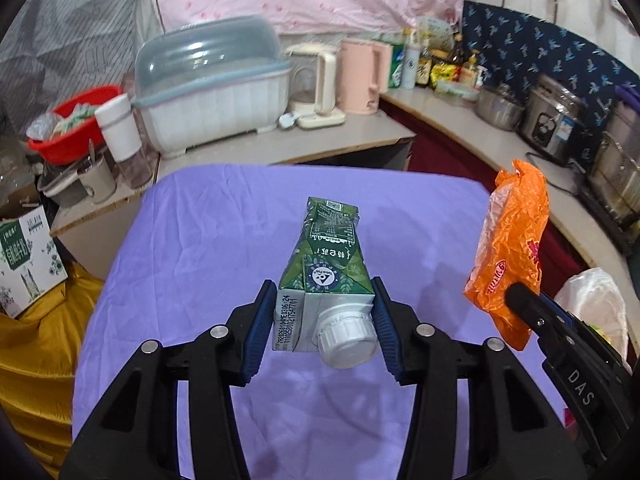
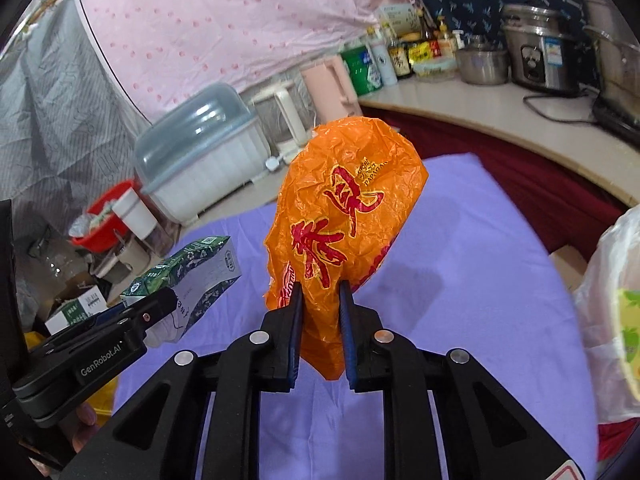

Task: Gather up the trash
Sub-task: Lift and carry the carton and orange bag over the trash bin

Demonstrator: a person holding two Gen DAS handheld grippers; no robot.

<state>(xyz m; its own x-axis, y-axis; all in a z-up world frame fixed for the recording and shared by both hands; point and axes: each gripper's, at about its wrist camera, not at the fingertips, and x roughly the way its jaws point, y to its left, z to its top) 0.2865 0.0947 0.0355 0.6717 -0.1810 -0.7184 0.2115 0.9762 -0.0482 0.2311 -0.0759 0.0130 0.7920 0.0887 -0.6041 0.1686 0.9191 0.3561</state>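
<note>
We hold left gripper (image 1: 324, 320) clamped on green carton (image 1: 326, 264) at cap end; carton's long axis runs forward, away from claw, lifted off purple cloth (image 1: 200, 240). Right gripper (image 2: 322, 312) pinches orange wrapper (image 2: 344, 216), upright above cloth. White plastic bag (image 2: 608, 300) lies right of right gripper, nearer that hand; likely drop target. Bag cut off by frame edge, mouth unseen.
</note>
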